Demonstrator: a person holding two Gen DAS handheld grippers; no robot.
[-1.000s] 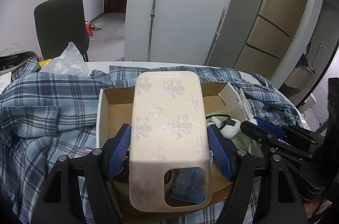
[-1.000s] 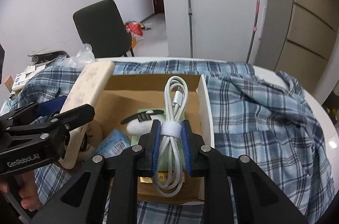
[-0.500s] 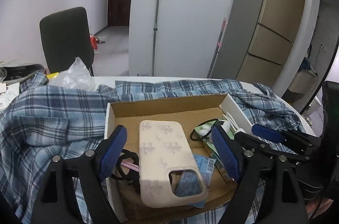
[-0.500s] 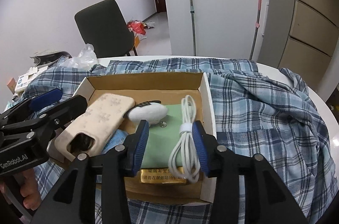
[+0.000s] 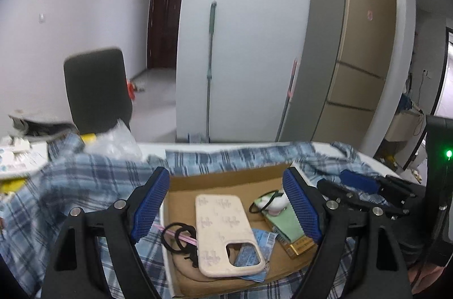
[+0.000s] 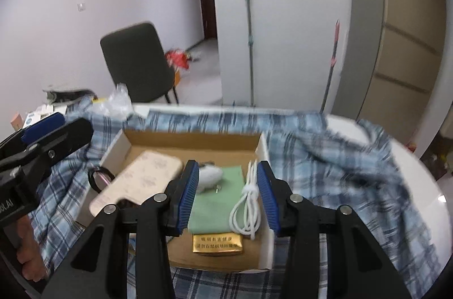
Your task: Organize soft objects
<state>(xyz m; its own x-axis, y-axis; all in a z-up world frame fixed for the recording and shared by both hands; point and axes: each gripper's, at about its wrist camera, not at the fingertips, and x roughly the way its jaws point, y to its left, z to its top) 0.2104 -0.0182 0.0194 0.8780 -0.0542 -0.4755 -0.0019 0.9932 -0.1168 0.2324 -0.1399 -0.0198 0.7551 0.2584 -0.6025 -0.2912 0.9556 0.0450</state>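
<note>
Cardboard box (image 6: 195, 142) sits on a blue plaid cloth (image 6: 334, 171) spread over a white table (image 6: 419, 180), and basically all the stuff is in it. A beige phone case (image 5: 223, 228) lies flat on the left side, partly on top of a blue packet (image 5: 254, 251), with black hair ties (image 5: 178, 238) just beside it. Over on the right there's a green pouch (image 6: 218, 202) with a small white fuzzy thing (image 6: 209, 176) on top, a gold pack (image 6: 218, 243) at the near edge, and a coiled white cable (image 6: 247, 205) along the box's right wall.

Left gripper (image 5: 226, 210) hangs above the box with its jaws spread wide, nothing between them. Right gripper (image 6: 226, 197) is above the pouch and cable, jaws parted and not pinching anything. The cable just lies loose in the box.
</note>
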